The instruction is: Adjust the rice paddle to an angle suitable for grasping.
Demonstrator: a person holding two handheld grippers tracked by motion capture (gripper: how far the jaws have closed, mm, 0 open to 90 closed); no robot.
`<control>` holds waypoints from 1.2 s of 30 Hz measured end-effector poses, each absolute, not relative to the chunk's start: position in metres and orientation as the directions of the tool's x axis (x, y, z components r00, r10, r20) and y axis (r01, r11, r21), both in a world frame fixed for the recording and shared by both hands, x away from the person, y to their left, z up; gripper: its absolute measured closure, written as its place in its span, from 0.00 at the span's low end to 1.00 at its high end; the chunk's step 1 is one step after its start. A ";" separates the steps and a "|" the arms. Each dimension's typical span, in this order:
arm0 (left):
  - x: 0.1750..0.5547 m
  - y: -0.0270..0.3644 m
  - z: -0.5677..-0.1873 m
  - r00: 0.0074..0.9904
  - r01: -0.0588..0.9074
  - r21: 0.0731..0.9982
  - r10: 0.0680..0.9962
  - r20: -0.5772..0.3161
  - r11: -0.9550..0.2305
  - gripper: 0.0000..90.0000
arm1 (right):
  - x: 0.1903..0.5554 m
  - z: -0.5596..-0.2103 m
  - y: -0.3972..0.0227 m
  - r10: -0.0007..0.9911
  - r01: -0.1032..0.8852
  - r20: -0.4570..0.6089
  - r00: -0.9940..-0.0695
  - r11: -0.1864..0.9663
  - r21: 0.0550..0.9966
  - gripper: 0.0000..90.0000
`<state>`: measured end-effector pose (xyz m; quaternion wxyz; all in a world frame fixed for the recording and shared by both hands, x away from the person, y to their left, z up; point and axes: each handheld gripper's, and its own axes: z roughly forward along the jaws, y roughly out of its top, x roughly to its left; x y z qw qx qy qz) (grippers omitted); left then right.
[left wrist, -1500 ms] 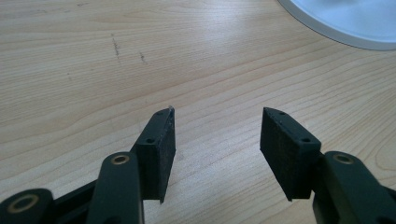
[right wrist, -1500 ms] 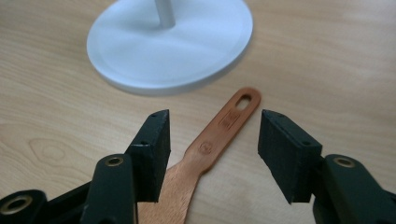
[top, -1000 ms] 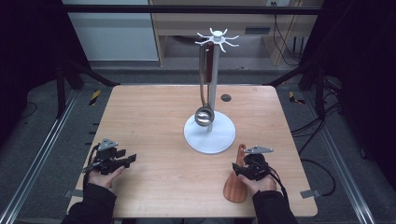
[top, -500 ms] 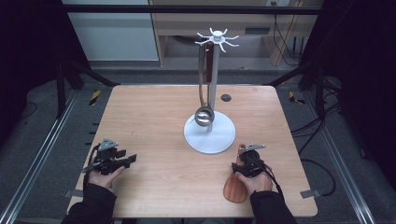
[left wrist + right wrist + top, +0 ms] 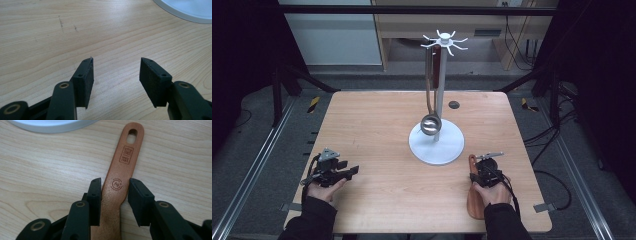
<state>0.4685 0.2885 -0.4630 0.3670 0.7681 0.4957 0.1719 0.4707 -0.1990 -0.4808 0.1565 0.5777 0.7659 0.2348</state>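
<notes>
My left gripper (image 5: 343, 170) rests low, fingers (image 5: 85, 77) spread wide apart. My right gripper (image 5: 115, 191) points forward, its fingers (image 5: 96, 195) just closing in, a gap showing on one side.

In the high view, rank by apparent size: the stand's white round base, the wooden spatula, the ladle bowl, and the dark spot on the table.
1. White round base
2. Wooden spatula, partly hidden under the right gripper and hand
3. Ladle bowl
4. Dark spot

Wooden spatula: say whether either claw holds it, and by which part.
Not yet held. The right claw straddles the wooden spatula at mid-handle, closing; a gap remains on one side. The left claw is open.
</notes>
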 end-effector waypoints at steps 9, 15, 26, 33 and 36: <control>0.468 0.288 -0.463 0.452 0.634 0.735 0.886 -0.100 -0.241 0.50 | 0.472 -0.479 -0.218 0.945 0.819 0.054 -0.321 0.249 0.517 0.73; 0.468 0.288 -0.463 0.453 0.636 0.733 0.886 -0.101 -0.242 0.50 | 0.472 -0.475 -0.228 0.939 0.809 0.027 -0.344 0.281 0.516 0.79; 0.468 0.287 -0.463 0.457 0.636 0.731 0.884 -0.099 -0.247 0.49 | 0.478 -0.464 -0.227 0.934 0.812 0.043 -0.354 0.285 0.509 0.67; 0.469 0.287 -0.464 0.458 0.638 0.728 0.883 -0.099 -0.250 0.49 | 0.486 -0.465 -0.226 0.937 0.833 0.045 -0.347 0.285 0.474 0.66; 0.469 0.287 -0.464 0.459 0.639 0.727 0.883 -0.098 -0.251 0.49 | 0.489 -0.467 -0.228 0.940 0.846 0.053 -0.337 0.278 0.455 0.66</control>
